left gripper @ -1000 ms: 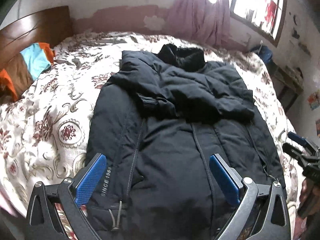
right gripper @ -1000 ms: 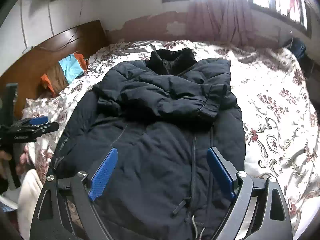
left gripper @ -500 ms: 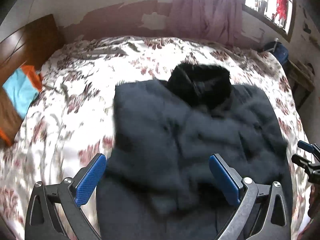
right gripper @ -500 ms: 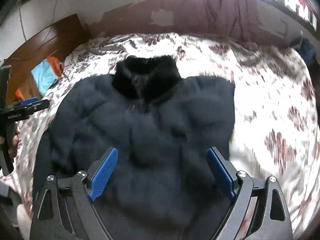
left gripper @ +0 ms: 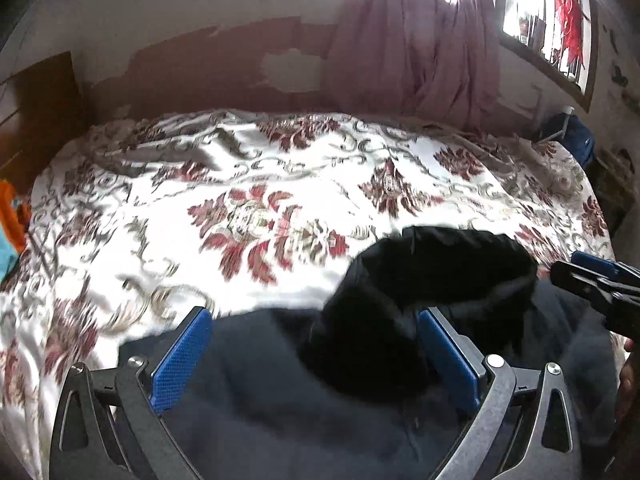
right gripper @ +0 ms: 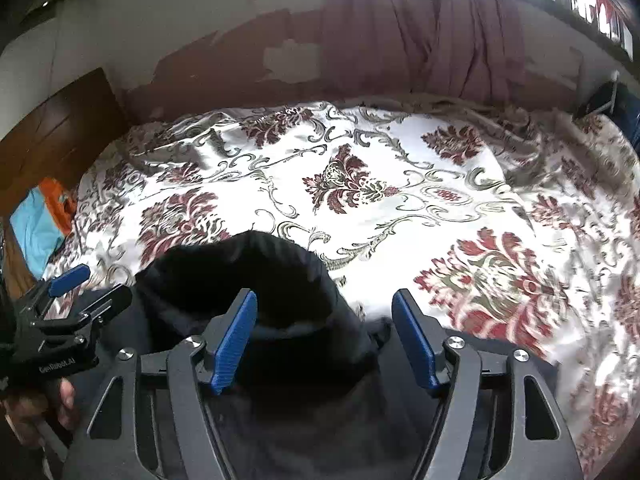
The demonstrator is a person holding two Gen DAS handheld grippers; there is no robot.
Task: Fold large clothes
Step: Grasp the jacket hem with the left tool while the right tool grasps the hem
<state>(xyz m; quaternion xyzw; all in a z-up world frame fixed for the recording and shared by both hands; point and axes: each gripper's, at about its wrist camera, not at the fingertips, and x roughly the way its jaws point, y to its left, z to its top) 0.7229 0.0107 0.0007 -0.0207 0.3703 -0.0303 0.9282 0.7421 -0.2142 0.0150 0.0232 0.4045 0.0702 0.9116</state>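
A dark navy padded jacket (left gripper: 280, 380) lies on the floral bedspread (left gripper: 248, 208), its black collar (left gripper: 432, 272) towards the wall. My left gripper (left gripper: 314, 354) is open over the jacket's left shoulder, just left of the collar. My right gripper (right gripper: 324, 340) is open over the jacket (right gripper: 320, 420) at the right side of the collar (right gripper: 248, 276), jaws narrower than the left's. Each gripper shows at the edge of the other's view: the right one (left gripper: 600, 280) and the left one (right gripper: 68, 312). Neither holds cloth.
A wooden headboard (right gripper: 60, 120) stands at the left with orange and blue cloth (right gripper: 40, 220) beside it. A pink curtain (left gripper: 412, 40) hangs under the window on the far wall. A blue bag (left gripper: 576, 140) sits past the bed's right corner.
Both grippers have moved forward along the jacket from its lower body up to the collar and shoulders. The right jaws have narrowed somewhat. The jacket has not moved.
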